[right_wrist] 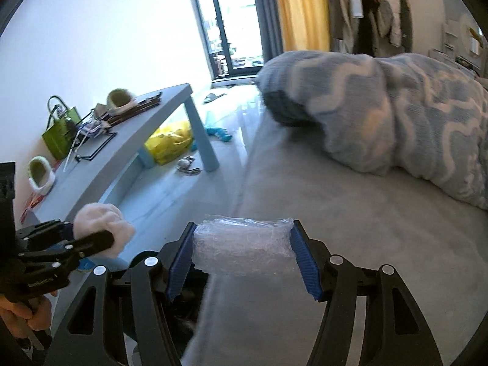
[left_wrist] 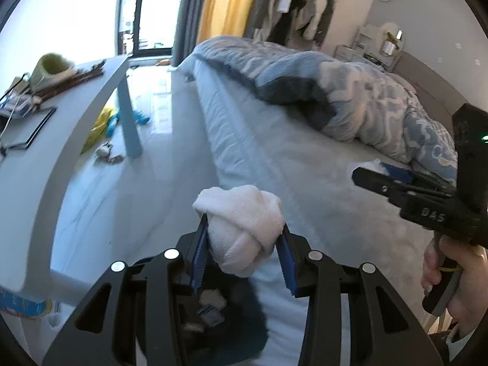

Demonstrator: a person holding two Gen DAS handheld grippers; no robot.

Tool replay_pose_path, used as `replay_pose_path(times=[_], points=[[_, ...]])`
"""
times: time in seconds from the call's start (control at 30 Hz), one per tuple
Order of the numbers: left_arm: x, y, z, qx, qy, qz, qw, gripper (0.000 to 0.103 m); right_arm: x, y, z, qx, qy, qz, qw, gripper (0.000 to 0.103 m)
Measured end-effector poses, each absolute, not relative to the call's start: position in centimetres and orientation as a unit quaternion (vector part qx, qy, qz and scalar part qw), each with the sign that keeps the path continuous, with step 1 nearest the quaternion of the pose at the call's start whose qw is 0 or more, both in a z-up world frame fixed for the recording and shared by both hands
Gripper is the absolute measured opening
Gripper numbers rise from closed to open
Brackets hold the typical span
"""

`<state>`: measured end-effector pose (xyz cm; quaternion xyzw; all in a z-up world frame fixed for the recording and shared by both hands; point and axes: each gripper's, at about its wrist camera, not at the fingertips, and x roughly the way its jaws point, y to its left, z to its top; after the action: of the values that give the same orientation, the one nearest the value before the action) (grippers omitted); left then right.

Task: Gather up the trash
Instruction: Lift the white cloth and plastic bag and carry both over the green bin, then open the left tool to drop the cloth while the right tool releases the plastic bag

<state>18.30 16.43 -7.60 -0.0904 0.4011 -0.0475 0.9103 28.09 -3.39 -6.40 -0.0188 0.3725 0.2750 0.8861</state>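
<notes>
Left jaws clamped on white tissue wad (left_wrist: 244, 228), right jaws on crumpled clear plastic (right_wrist: 244, 248), dark bin (left_wrist: 213, 314) of scraps below.

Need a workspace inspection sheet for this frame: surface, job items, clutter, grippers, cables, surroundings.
Surface: grey bed sheet, bare near the grippers; blue blanket bunched further back.
Job's things: white tissue wad; clear plastic wrap.
Clutter: yellow bag on the floor under the side table; green bag and slippers on it.
Grippers: left gripper shut on tissue wad; right gripper shut on plastic wrap.
Cables: nothing seen.
Surroundings: yellow curtain, hanging clothes, glass door.
</notes>
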Motion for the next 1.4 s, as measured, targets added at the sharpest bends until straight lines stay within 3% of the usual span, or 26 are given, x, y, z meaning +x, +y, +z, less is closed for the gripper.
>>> replay_pose_path(times=[0.8, 1.17, 1.4], points=[[16.4, 24.2, -15.0, -0.148, 0.546, -0.017, 0.824, 0.047, 25.2, 6.7, -7.4, -0.048, 0.380, 0.349, 0.855, 0.063], [15.4, 26.2, -15.0, -0.147, 0.554, -0.020, 0.819, 0.069, 25.0, 10.2, -9.2, -0.064, 0.399, 0.357, 0.842, 0.063], [14.8, 27.7, -14.0, -0.147, 0.540, -0.008, 0.829, 0.071, 25.1, 12.1, -11.5, -0.084, 0.429, 0.356, 0.826, 0.063]])
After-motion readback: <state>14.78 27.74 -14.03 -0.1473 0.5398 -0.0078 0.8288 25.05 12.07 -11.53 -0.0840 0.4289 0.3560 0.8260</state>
